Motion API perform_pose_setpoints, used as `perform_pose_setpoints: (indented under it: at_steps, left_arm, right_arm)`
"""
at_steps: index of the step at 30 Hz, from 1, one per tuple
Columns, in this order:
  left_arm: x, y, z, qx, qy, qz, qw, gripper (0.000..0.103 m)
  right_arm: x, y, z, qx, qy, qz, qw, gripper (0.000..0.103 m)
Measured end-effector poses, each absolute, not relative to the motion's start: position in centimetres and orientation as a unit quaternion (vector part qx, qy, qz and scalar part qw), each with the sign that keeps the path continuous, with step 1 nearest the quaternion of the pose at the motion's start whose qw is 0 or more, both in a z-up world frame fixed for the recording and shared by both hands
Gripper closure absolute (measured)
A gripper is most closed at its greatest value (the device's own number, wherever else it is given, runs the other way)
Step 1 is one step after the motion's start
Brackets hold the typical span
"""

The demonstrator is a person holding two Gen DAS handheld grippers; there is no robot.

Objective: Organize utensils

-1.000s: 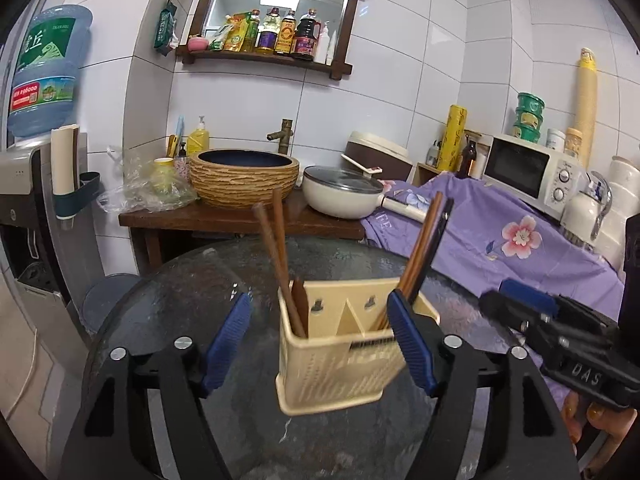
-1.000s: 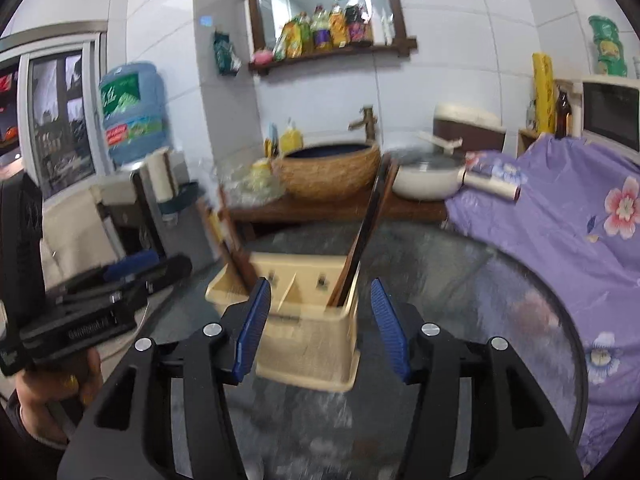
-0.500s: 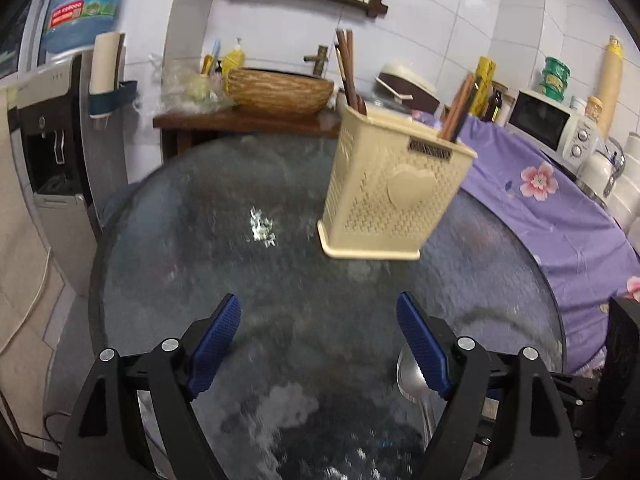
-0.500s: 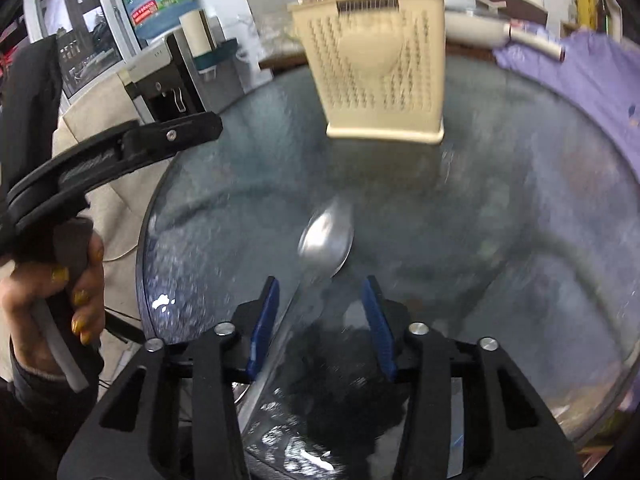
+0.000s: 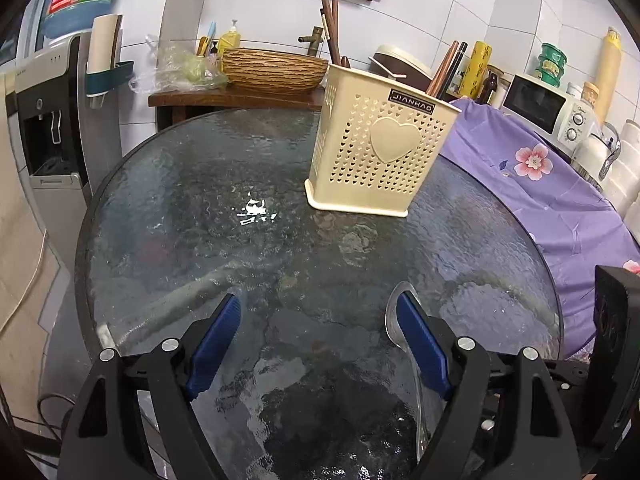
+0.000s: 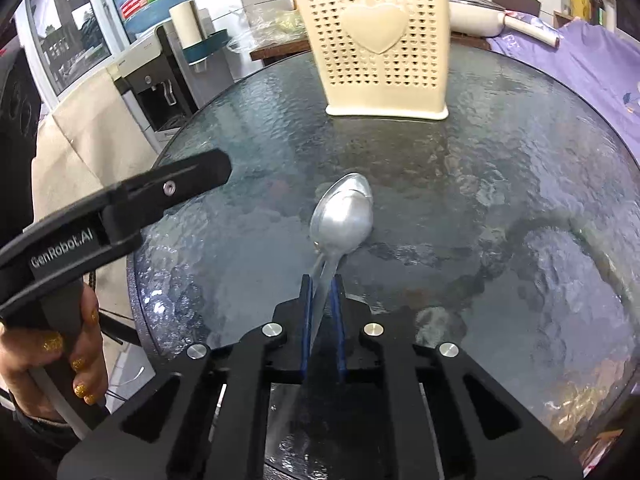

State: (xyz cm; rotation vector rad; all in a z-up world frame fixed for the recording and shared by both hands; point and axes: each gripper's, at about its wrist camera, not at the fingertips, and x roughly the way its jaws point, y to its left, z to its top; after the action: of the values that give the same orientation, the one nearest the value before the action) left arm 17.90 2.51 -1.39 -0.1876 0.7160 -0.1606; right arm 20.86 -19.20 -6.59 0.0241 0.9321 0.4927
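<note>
My right claw (image 6: 322, 280) has just closed and pinches the spoon (image 6: 343, 216) by its handle, low in the frame; my left claw (image 5: 318, 320) hangs spread. I should lift level, then lower it bowl-up into the cream holder (image 6: 376, 40) at the top, on the glass counter (image 6: 500, 168).

Both wrist cameras sit low and close over the glass table (image 5: 168, 208), angled down past their fingers. Both views share the cream utensil holder (image 6: 376, 40) standing farther back.
</note>
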Motion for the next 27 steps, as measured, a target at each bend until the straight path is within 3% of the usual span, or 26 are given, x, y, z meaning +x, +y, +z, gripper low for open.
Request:
perform_pose_setpoints:
  at_steps: [16,27]
  left_arm:
    - [17.8,0.8,-2.5,-0.080,0.375,-0.101,0.918,0.025]
    - [18.1,-3.6,-4.0,-0.005,0.397,-0.140,0.907,0.028]
  right_arm:
    - [20.9,-25.0,-6.2,0.071,0.424,0.183,0.884,0.100]
    - [21.2,-27.7,-7.1,0.100,0.427,0.148,0.886,0.100]
